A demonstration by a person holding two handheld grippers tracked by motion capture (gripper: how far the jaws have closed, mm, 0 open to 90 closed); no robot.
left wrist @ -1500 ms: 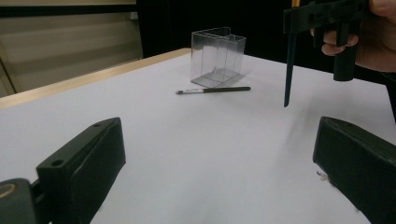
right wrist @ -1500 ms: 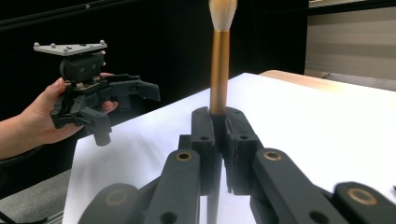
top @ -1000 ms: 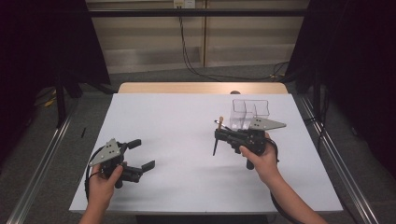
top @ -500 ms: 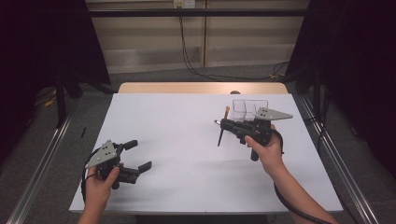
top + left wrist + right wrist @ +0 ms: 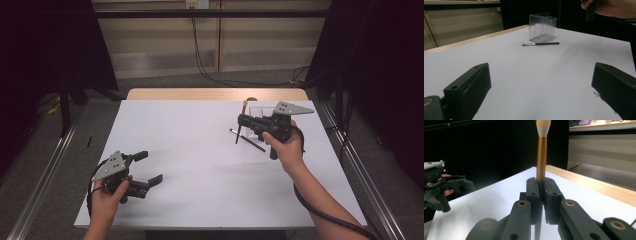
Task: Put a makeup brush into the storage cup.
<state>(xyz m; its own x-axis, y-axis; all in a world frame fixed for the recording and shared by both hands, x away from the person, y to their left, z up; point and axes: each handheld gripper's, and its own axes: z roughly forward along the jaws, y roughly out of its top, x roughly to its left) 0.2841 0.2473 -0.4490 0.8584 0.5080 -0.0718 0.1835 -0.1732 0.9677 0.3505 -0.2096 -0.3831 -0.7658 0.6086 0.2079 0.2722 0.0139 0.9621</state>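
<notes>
The right gripper pinches a brush upright, bristles up, just beside the clear holder behind it. The left gripper, jaws spread and empty, sits well apart.

Right tool grips a brush upright — clear holder just behind.
</notes>
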